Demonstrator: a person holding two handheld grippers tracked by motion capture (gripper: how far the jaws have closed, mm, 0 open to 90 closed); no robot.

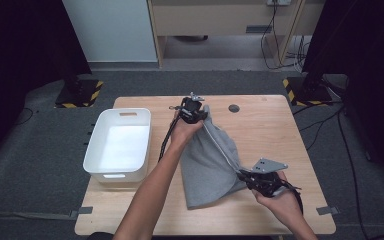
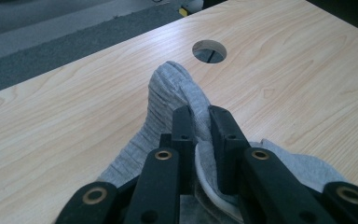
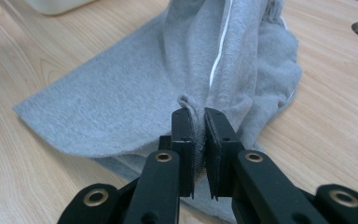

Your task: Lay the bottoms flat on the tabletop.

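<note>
A grey fabric garment (image 1: 207, 165) lies partly on the wooden table (image 1: 270, 125), one edge stretched taut between the two grippers. My left gripper (image 1: 194, 113) holds the far end near the table's back; in the left gripper view it (image 2: 200, 114) is shut on a ribbed grey fold (image 2: 168, 88). Near the front right, my right gripper (image 1: 247, 178) pinches the near end; in the right gripper view it (image 3: 196, 116) is shut on a seamed edge of the garment (image 3: 135, 98), which rises away from the jaws.
A white plastic bin (image 1: 118, 145) sits at the table's left side. A round cable hole (image 1: 234, 108) is in the tabletop behind the garment. Black stands and cables line the floor beyond the table.
</note>
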